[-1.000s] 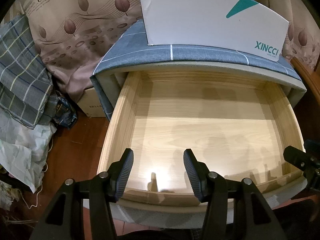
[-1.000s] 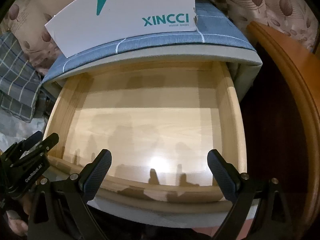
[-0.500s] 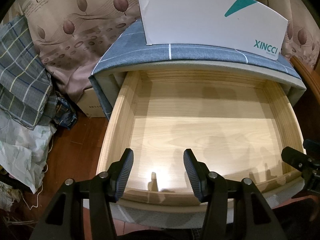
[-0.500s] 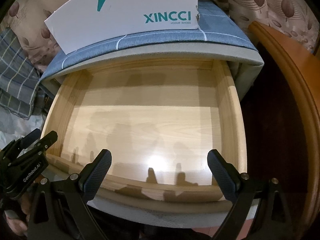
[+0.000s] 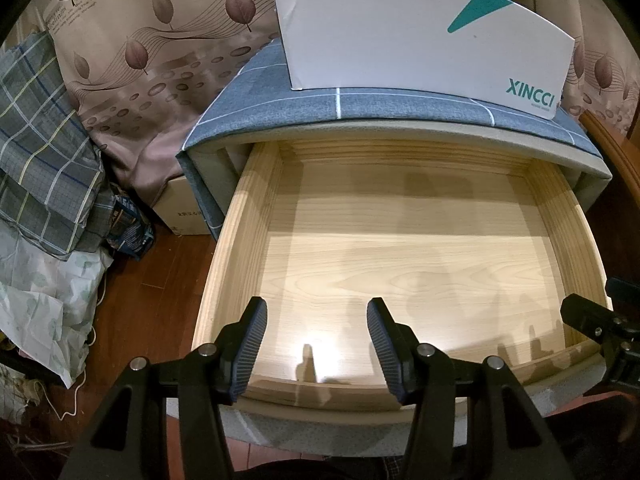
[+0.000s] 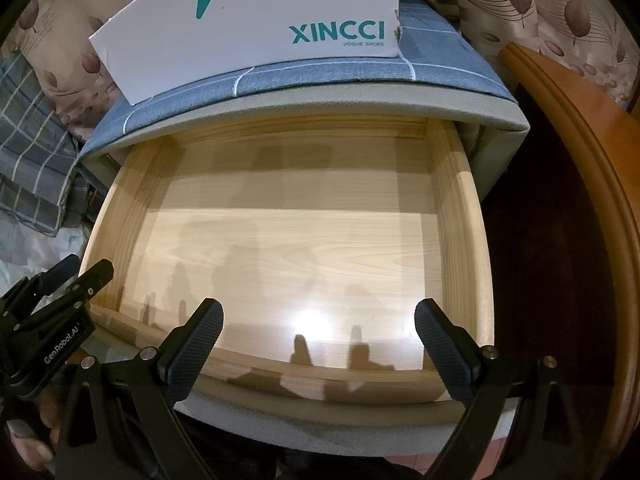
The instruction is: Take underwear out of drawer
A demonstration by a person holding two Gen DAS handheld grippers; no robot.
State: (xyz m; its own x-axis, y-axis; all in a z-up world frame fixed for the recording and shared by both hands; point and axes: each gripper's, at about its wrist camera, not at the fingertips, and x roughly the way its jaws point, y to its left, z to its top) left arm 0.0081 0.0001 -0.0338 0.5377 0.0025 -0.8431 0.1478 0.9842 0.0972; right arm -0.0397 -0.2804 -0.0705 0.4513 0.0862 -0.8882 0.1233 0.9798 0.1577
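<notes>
drawer: your pulled-out wooden drawer (image 5: pixel 400 248) fills the middle of both views, its pale floor bare and lit by a bright glare spot toward 6 o'clock.
underwear: you cannot see it in either view; where it lies cannot be told.
left hand-held gripper: your left hand-held gripper (image 5: pixel 317 338) hangs over the drawer's front rail at 6 o'clock, its 2 fingers apart with nothing between them. in the right wrist view it shows at 8 o'clock, beside the drawer's left front corner.
right hand-held gripper: your right hand-held gripper (image 6: pixel 319 338) also sits over the front rail at 6 o'clock, fingers spread wide and holding nothing. in the left wrist view only a dark part of it shows at 4 o'clock.
cabinet top: a blue checked cloth (image 5: pixel 360 106) covers the top above the drawer at 12 o'clock.
shoe box: a white box marked xincci (image 5: pixel 420 36) stands on that cloth at 12 o'clock.
surroundings: a leaf-print curtain (image 5: pixel 160 40) hangs at 10 o'clock, and plaid fabric (image 5: pixel 40 140) is piled at 9 o'clock, above the wooden floor (image 5: pixel 152 288).
</notes>
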